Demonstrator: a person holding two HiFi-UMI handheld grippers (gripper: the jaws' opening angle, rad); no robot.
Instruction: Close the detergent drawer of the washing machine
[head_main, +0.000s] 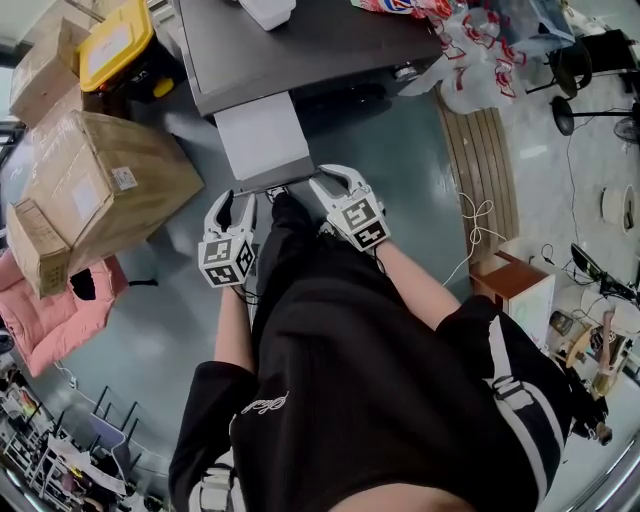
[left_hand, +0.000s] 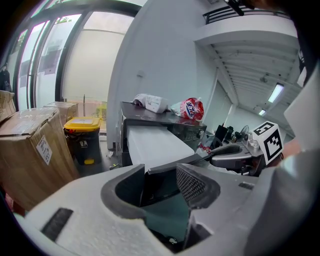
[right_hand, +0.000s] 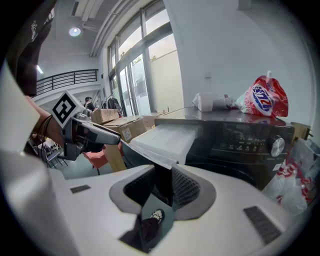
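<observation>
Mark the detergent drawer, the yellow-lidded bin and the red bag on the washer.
detergent drawer (head_main: 262, 135): head view, middle of its white top face.
yellow-lidded bin (left_hand: 82, 122): left gripper view, on the yellow lid.
red bag (right_hand: 263, 97): right gripper view, on its printed front.

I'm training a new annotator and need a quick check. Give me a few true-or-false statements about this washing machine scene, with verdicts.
1. The detergent drawer stands pulled out of the washing machine. True.
2. The yellow-lidded bin sits on top of the machine. False: it stands on the floor, near a cardboard box.
3. The left tongs and the right tongs are both at the drawer's front edge. True.
4. The right tongs hold the red-and-white bag. False: the bag lies on top of the machine, and the drawer's dark front is between those jaws.
</observation>
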